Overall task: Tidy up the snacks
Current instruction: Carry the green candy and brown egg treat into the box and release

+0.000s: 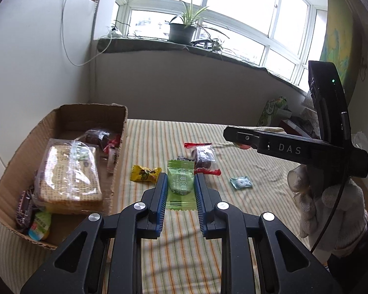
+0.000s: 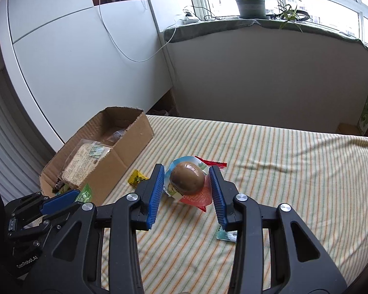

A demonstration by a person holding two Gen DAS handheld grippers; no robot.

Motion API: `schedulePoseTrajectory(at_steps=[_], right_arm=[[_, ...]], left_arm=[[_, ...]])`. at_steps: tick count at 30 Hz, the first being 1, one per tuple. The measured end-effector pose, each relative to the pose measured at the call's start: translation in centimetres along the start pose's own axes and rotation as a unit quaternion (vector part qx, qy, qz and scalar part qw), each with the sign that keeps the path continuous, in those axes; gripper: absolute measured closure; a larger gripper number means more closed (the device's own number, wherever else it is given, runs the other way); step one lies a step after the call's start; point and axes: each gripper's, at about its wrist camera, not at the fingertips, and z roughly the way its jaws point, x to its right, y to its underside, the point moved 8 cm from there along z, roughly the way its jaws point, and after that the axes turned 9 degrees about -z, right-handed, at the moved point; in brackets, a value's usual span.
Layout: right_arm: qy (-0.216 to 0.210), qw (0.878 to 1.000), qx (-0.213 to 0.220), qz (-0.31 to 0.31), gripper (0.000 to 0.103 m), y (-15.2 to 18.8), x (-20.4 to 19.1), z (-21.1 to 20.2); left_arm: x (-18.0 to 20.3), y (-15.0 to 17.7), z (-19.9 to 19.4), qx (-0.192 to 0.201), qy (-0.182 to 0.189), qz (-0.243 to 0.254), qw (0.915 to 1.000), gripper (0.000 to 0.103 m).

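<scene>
While the left gripper (image 1: pixel 179 183) pinches a green plum candy (image 1: pixel 179 185) just right of the cardboard box (image 1: pixel 61 120), its jaws narrow on the packet's sides, likely for a short carry into the box; long axis runs along the fingers, crimped ends fore and aft. Right wrist view: right gripper (image 2: pixel 187 183) clasps a packaged brown egg (image 2: pixel 187 177), held above the striped cloth (image 2: pixel 282 171) right of the box; egg lies crosswise.
</scene>
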Motion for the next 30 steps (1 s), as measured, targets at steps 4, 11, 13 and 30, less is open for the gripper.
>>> schedulePoseTrajectory(at_steps=[4,11,13,30], right_arm=[[-0.013,1.000,0.004,-0.005,0.064,-0.9,-2.0,0.6],[-0.029,0.999,0.004,-0.023,0.064,-2.7,-6.1,2.9],[-0.033,0.999,0.005,-0.027,0.064,-3.3,-7.2,3.5],[-0.062,0.997,-0.011,-0.035,0.064,-4.8,-13.9,9.4]], left_arm=[[-1.4,-0.8,-1.3,0.018,-0.003,-0.011,0.9998,0.083],[-4.7,-1.7,-3.2,0.040,-0.019,-0.031,0.9985,0.083],[-5.9,-2.1,-3.6,0.047,-0.027,-0.039,0.9978,0.083],[-13.9,-3.1,-4.5,0.064,-0.096,-0.084,0.9897,0.083]])
